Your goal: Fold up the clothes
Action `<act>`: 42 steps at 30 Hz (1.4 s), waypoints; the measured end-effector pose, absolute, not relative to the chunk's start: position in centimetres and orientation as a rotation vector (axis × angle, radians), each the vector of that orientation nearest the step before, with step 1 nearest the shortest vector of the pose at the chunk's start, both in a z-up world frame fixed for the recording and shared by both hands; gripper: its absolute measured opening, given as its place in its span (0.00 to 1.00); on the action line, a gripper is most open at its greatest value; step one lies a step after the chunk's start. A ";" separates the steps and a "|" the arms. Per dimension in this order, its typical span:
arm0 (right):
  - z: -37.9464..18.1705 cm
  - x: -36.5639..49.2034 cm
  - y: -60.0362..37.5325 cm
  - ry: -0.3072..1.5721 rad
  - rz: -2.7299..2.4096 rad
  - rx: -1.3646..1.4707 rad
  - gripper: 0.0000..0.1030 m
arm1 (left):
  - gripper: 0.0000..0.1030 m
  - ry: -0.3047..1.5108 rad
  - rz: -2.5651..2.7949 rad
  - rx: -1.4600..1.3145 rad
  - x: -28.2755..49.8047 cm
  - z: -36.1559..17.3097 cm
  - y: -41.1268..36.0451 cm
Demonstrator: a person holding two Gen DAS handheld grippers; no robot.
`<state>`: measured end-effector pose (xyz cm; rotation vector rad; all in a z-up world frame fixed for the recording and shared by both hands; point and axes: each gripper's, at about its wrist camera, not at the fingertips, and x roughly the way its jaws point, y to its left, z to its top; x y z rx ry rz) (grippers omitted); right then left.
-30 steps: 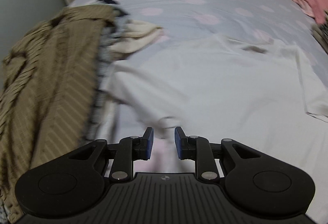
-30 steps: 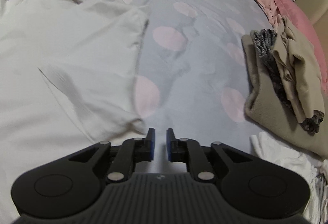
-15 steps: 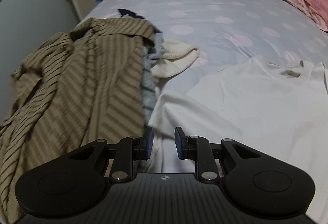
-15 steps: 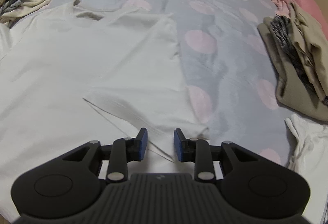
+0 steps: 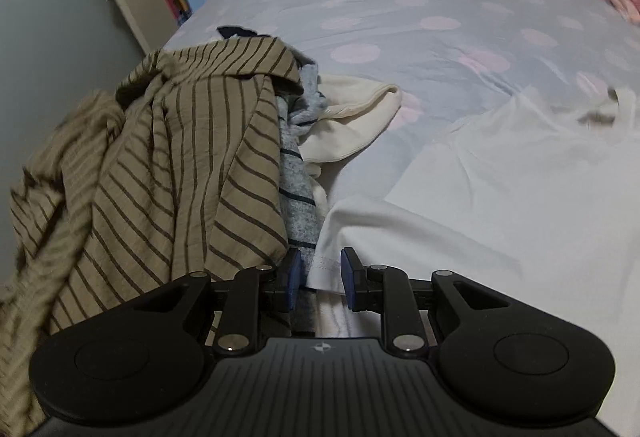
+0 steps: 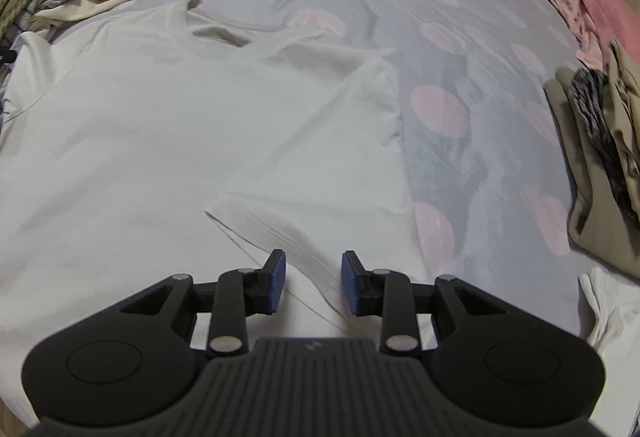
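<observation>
Right gripper (image 6: 312, 283) widened over shirt (image 6: 180, 141).

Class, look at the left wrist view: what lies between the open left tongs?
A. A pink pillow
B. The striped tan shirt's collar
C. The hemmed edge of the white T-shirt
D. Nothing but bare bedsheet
C: the left tongs stand open with the stitched hem of the white T-shirt between their blue pads, not yet pinched.

Black ribbed housing, silver screws, blue pads on fingers (image 5: 291, 279).
</observation>
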<state>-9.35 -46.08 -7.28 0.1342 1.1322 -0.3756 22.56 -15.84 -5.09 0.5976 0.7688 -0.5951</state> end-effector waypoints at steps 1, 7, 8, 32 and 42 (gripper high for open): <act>-7.2 -9.3 -45.9 1.130 -0.368 0.131 0.34 | 0.20 0.764 -0.601 0.608 22.5 -5.1 -15.9; -7.1 -9.2 -45.4 1.130 -0.360 0.116 0.34 | 0.01 0.773 -0.634 0.575 22.1 -4.3 -16.0; -7.0 -9.3 -45.4 1.128 -0.364 0.114 0.34 | 0.01 0.767 -0.648 0.560 22.0 -3.8 -16.0; -4.5 -9.3 -43.5 1.064 -0.341 0.078 0.35 | 0.18 1.026 -1.168 0.500 10.7 1.6 -27.2; -4.8 -6.9 -42.6 1.051 -0.277 0.153 0.35 | 0.23 0.940 -1.061 0.560 11.8 1.8 -21.7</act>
